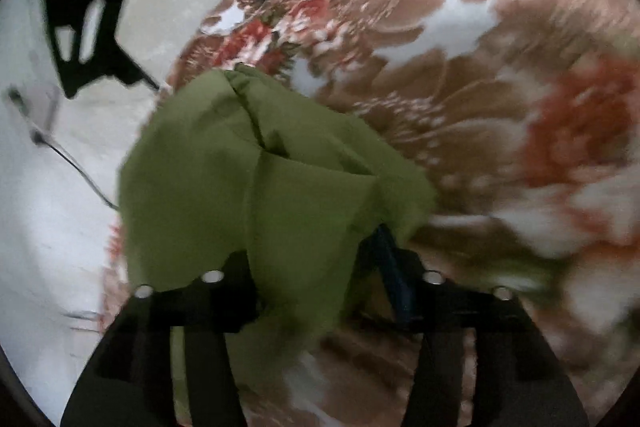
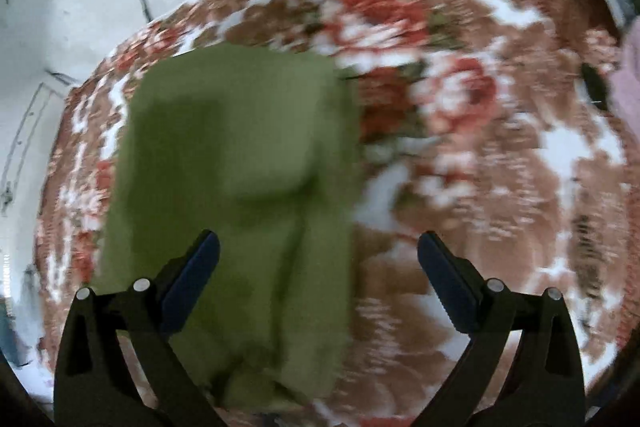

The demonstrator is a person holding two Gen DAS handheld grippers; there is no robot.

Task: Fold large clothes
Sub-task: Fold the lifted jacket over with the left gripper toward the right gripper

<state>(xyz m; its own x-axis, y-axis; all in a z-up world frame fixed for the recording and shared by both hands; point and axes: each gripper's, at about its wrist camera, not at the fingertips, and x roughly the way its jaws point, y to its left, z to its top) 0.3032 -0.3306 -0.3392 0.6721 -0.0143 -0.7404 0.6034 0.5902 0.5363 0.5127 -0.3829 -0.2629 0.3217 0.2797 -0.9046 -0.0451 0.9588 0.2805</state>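
Observation:
A green garment (image 1: pixel 260 179) lies bunched on a floral brown, red and white blanket (image 1: pixel 460 87). My left gripper (image 1: pixel 316 267) is shut on a fold of the green garment, which drapes over its left finger; the right finger's blue pad (image 1: pixel 390 259) shows beside the cloth. In the right wrist view the garment (image 2: pixel 240 167) lies folded in a long strip on the blanket (image 2: pixel 480 147). My right gripper (image 2: pixel 318 259) is open and empty above the strip's near end, its left pad (image 2: pixel 196 275) over the cloth. Both views are blurred by motion.
A white floor (image 1: pixel 48 207) with a dark cable (image 1: pixel 76 163) lies left of the blanket. A black frame-like object (image 1: pixel 88 7) stands at the upper left. A pink cloth (image 2: pixel 630 75) sits at the right edge of the right wrist view.

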